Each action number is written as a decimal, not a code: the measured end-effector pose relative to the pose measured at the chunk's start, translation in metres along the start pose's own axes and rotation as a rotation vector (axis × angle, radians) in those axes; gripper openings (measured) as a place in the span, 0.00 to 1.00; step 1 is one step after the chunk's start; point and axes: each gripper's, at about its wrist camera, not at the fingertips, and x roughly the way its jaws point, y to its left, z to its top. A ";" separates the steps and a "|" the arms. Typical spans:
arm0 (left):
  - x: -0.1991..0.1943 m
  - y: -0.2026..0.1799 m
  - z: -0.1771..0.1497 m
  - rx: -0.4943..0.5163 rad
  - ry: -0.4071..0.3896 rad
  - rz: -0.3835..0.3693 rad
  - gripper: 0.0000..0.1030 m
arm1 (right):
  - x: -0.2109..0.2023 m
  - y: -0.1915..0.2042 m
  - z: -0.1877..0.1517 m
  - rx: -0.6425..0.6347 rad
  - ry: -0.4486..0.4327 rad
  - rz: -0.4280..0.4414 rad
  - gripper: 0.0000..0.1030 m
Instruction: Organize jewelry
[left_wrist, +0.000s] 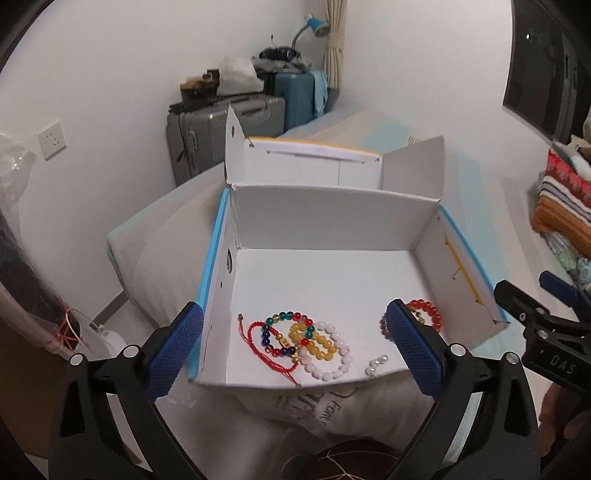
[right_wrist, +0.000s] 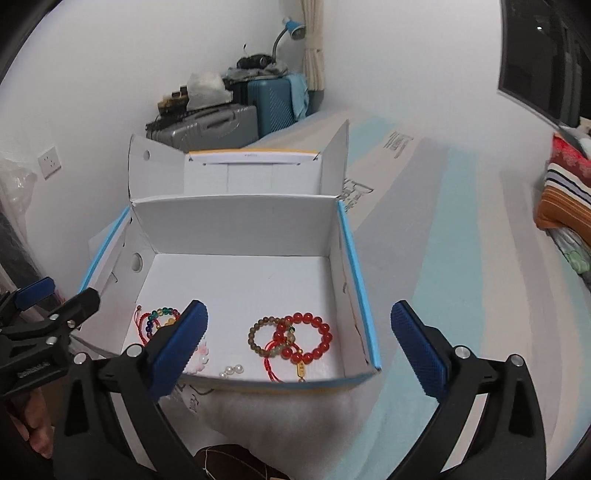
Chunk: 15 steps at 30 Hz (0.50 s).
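Note:
An open white cardboard box with blue edges sits on the bed. Inside at the front left lie a multicoloured bead bracelet with red cord, a yellow bead bracelet and a pink-white bead bracelet. A few loose pearls lie near the front wall. At the front right lie a red bead bracelet and a brown bead bracelet. My left gripper is open and empty above the box's front. My right gripper is open and empty there too.
Grey and blue suitcases stand against the far wall with a blue lamp. Folded striped blankets lie at the right. The box lid stands open behind. A plastic bag is at the left.

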 end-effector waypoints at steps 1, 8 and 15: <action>-0.005 -0.001 -0.004 0.002 -0.011 -0.002 0.95 | -0.006 0.000 -0.005 0.001 -0.010 0.001 0.93; -0.032 -0.002 -0.033 0.025 -0.045 -0.010 0.95 | -0.030 -0.003 -0.036 0.033 -0.051 0.013 0.93; -0.043 -0.009 -0.060 0.043 -0.047 -0.013 0.95 | -0.039 -0.008 -0.058 0.034 -0.063 -0.021 0.93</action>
